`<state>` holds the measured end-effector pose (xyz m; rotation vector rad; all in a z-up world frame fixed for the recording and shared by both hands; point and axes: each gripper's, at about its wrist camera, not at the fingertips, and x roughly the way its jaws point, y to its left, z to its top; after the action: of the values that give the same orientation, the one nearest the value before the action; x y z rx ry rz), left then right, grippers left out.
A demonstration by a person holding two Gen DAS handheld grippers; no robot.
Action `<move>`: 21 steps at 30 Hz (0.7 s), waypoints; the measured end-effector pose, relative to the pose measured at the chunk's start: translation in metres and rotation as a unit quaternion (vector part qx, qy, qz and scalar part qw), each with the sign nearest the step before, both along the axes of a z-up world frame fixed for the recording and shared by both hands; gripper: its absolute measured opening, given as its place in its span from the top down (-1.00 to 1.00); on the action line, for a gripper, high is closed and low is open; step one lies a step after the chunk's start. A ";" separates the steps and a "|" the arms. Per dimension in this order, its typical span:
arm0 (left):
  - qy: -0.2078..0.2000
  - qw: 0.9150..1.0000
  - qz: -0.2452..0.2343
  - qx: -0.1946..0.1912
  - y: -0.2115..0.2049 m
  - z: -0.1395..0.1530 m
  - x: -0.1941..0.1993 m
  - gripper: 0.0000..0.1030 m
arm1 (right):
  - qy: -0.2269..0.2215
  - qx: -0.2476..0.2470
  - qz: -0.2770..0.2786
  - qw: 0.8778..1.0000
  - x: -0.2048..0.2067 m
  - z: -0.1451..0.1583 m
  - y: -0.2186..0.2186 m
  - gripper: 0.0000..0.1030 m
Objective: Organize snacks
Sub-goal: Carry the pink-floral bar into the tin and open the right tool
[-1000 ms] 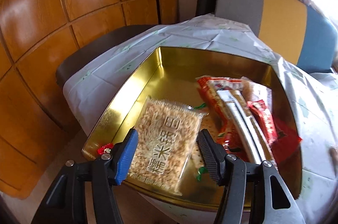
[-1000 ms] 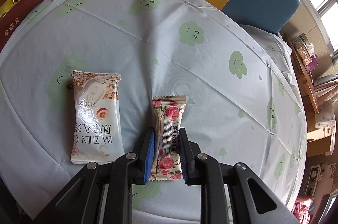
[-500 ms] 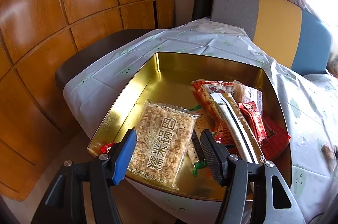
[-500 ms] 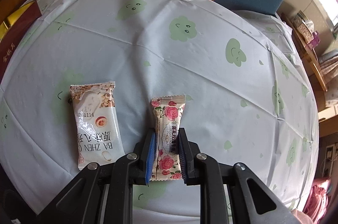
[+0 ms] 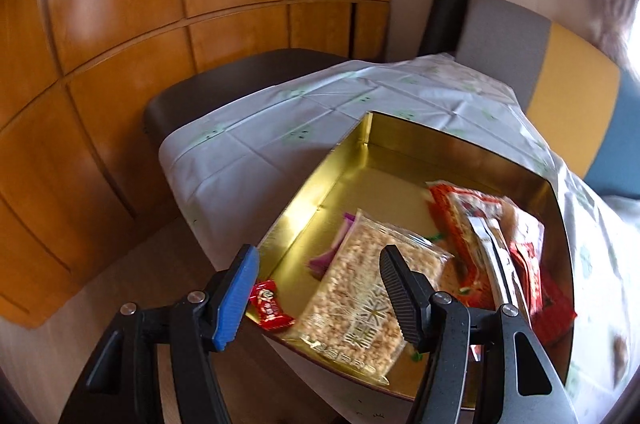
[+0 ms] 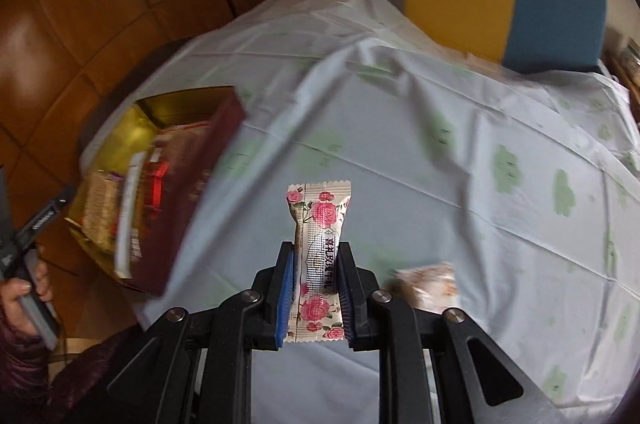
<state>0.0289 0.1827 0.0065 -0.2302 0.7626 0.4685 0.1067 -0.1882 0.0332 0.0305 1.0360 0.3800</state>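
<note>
Gripping a rose-print snack packet point(image 6: 318, 256), the right gripper point(image 6: 316, 288) has its jaws clamped on the wrapper's lower half, so the top end with the crimped edge sticks out past the fingertips. The packet is up off the table point(image 6: 440, 164), which has a pale cloth with green blobs on it. Just right of the gripper, another pale snack packet point(image 6: 430, 284) lies flat on the cloth, pretty blurry, so I can't read anything on it.

Over on the left of the right wrist view sits the gold tin point(image 6: 120, 128) with a dark red outer wall, already holding a bunch of snacks. A person's hand point(image 6: 24, 288) shows at the far left edge, wrapped round the other tool's handle.

The left gripper point(image 5: 316, 288) is hanging over the near end of the gold tin point(image 5: 360, 152), jaws spread wide with nothing between them. Below it, inside the tin, there's a clear rice-puff pack point(image 5: 360, 300), a purple wrapper point(image 5: 332, 252) peeking out from under its left side, and a pile of red and orange packets point(image 5: 500, 244) stacked along the right wall. A small red candy point(image 5: 269, 310) sits at the tin's near left corner, by the blue pad. Behind the table are a striped grey, yellow and blue chair back point(image 5: 560, 80) and wooden cabinet doors point(image 5: 160, 4).
</note>
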 end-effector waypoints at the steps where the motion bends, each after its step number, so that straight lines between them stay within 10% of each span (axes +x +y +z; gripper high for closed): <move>1: -0.001 1.000 0.003 -0.004 0.003 0.000 -0.001 -0.24 | 0.000 0.021 0.020 1.000 0.001 0.003 0.019 0.61; 9: 0.003 1.000 0.009 -0.015 0.014 -0.004 0.002 -0.24 | 0.044 0.151 0.115 0.981 0.018 0.000 0.167 0.50; 21: 0.004 1.000 -0.008 -0.007 0.004 -0.006 0.004 -0.24 | 0.052 0.096 0.123 0.986 0.013 -0.033 0.192 0.44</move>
<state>0.0329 0.1864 0.0006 -0.2363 0.7746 0.4497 0.1199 0.0040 0.0005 0.0965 1.1062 0.7087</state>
